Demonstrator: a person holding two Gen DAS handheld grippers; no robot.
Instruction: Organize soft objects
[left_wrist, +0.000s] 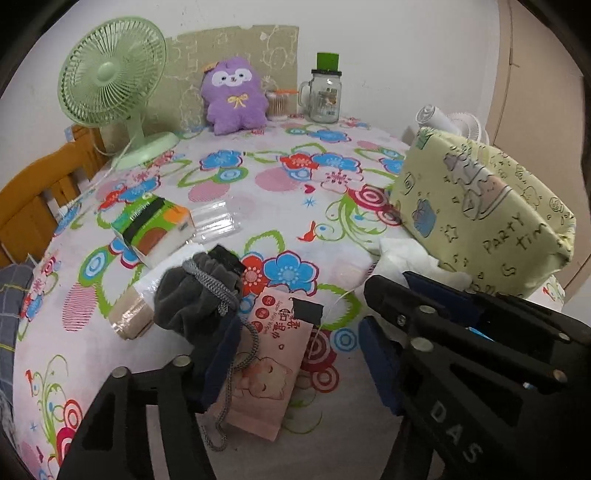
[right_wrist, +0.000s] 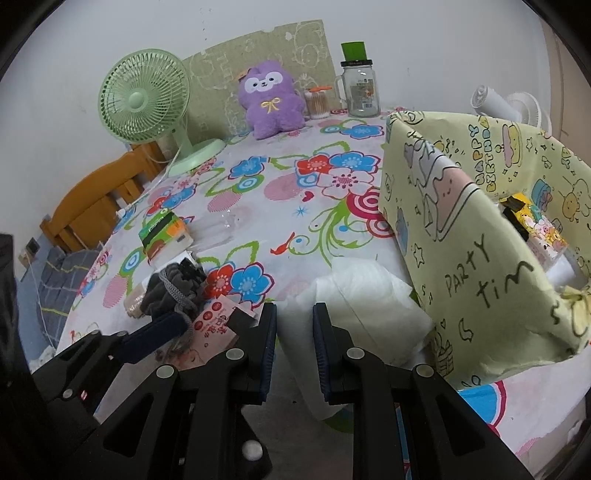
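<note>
Left gripper (left_wrist: 295, 343) low over surface (left_wrist: 258, 206), jaws wide apart; left finger against grey pouch (left_wrist: 192, 295), nothing clamped. Pouch cord (left_wrist: 236, 369) trailing over pink wipes pack (left_wrist: 266, 365), which lies between the jaws; print reads "Super Mini Wipes" plus Chinese characters. "DAS" embossed on right finger of left gripper.

Right gripper (right_wrist: 294, 343) jaws slightly apart, straddling edge of white soft pack (right_wrist: 362, 295); contact with pads cannot be told. White pack touching yellow box (right_wrist: 480, 240) on its right.

Box wrapped in paper lettered "PARTY TIM" and "HAPPY BIRTHDAY"; yellow cartoon-printed pack (right_wrist: 535, 225) inside its opening.

Green-orange tissue pack (left_wrist: 155, 229) left of centre, near pouch, label unreadable. Clear plastic wrapper (left_wrist: 214, 221) just beside it.

At far edge: green fan (left_wrist: 110, 85), purple plush (left_wrist: 234, 96), cotton-swab tub (left_wrist: 277, 105), glass mug-jar (left_wrist: 324, 96) with green lid. Jar label illegible.
</note>
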